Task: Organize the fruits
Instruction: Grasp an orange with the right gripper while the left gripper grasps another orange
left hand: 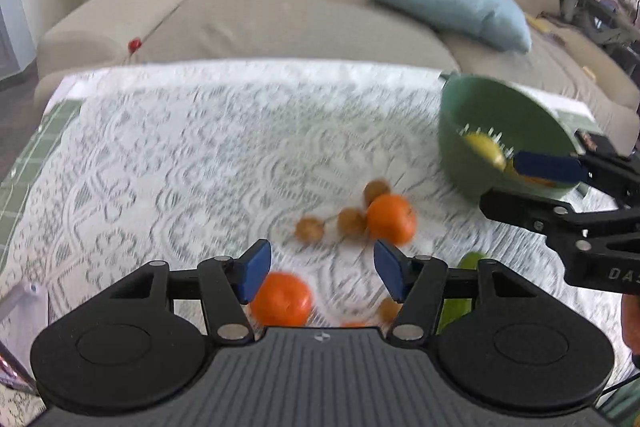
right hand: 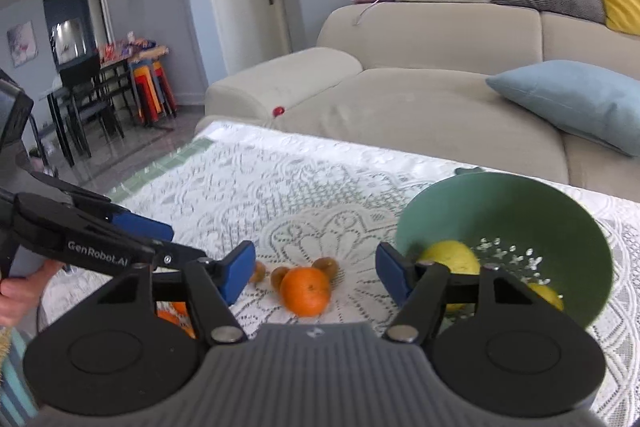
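Two mandarins lie on the lace tablecloth (right hand: pixel 304 187). One mandarin (right hand: pixel 306 291) is seen at the middle of the cloth, touching a cluster of small brown round fruits (right hand: pixel 326 267) on thin stems. The second mandarin (left hand: pixel 281 299) lies nearer, just below the left gripper's left pad; in the left wrist view it is blurred. A green fruit (left hand: pixel 468 263) is partly hidden behind the left gripper's right finger, and its kind cannot be told.

To the right of the fruits a green colander (right hand: pixel 560 211) stands on the cloth. A yellow lemon (right hand: pixel 452 257) and a second yellow fruit (right hand: pixel 546 295) are held in it.

The left gripper (left hand: pixel 322 271) is held above the cloth with its blue pads spread apart; nothing is between them. The right gripper (right hand: pixel 316 273) is likewise spread and empty, the middle mandarin being seen beyond its gap. Its right pad is seen in front of the colander's near rim.

A hand (right hand: pixel 16 291) is seen gripping the left gripper's handle. Behind the table a beige sofa (right hand: pixel 420 99) is seen, with a light blue cushion (right hand: pixel 576 99) on it.
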